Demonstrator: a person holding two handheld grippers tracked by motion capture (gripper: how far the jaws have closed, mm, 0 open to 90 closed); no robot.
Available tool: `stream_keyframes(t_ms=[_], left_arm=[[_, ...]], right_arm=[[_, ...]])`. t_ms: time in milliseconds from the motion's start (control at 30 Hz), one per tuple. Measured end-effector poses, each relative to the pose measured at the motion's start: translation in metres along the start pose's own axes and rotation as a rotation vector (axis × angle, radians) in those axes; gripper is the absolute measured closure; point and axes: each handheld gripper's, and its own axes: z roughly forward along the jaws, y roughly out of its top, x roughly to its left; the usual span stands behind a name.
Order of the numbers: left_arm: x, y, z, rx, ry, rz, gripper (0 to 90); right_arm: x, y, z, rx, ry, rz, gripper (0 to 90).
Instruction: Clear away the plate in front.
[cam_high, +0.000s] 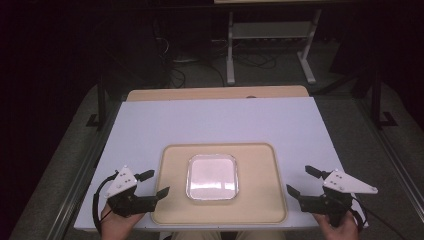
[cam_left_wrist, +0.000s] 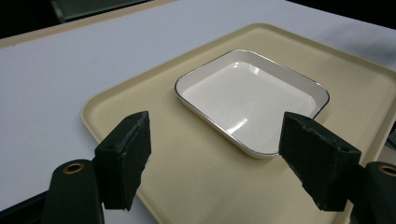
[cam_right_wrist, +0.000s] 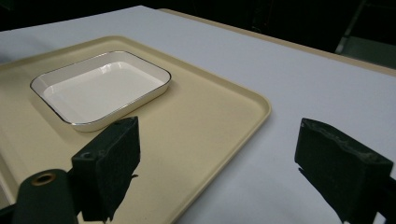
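From the high view I see a white table top (cam_high: 215, 120) with a beige tray (cam_high: 260, 205) lying near its front edge, and a square white dish (cam_high: 212, 177) with rounded corners and a thin dark rim sitting in the middle of that tray. The dish holds nothing that I can make out — its inside shines bright under the light.

My left gripper (cam_high: 153, 183) hangs just beside the tray's left edge, its jaws spread wide apart and gripping nothing, pointed in toward the tray. A hand (cam_high: 117, 223) holds it from below at the table's front edge, and a black cable loops off its left side. In the left gripper view the two black jaws frame the tray (cam_left_wrist: 140, 88) with the dish (cam_left_wrist: 252, 100) between and beyond them; the jaws are clear of both.

My right gripper (cam_high: 304, 181) sits to the right of the tray, near its right edge, over the bare table. Its jaws are also wide apart and hold nothing. The other hand (cam_high: 340, 227) grasps it from the bottom of the frame, with the grey three-cornered plate on top. In the right gripper view one jaw stands over the tray's corner (cam_right_wrist: 224, 121) and the other over the white surface (cam_right_wrist: 303, 79) — the dish (cam_right_wrist: 100, 88) lies farther off, up and to the left.

Beyond the table, on the dark floor, stands a pale metal frame (cam_high: 270, 35) with cables around it.
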Motion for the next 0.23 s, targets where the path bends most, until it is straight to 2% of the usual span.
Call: stream_keyframes(t_ms=[233], left_arm=[[0.0010, 0.0001, 0.0001, -0.006, 0.009, -0.005, 24.2]], right_arm=[[-0.0004, 0.0001, -0.0002, -0.007, 0.006, 0.004, 13.2]])
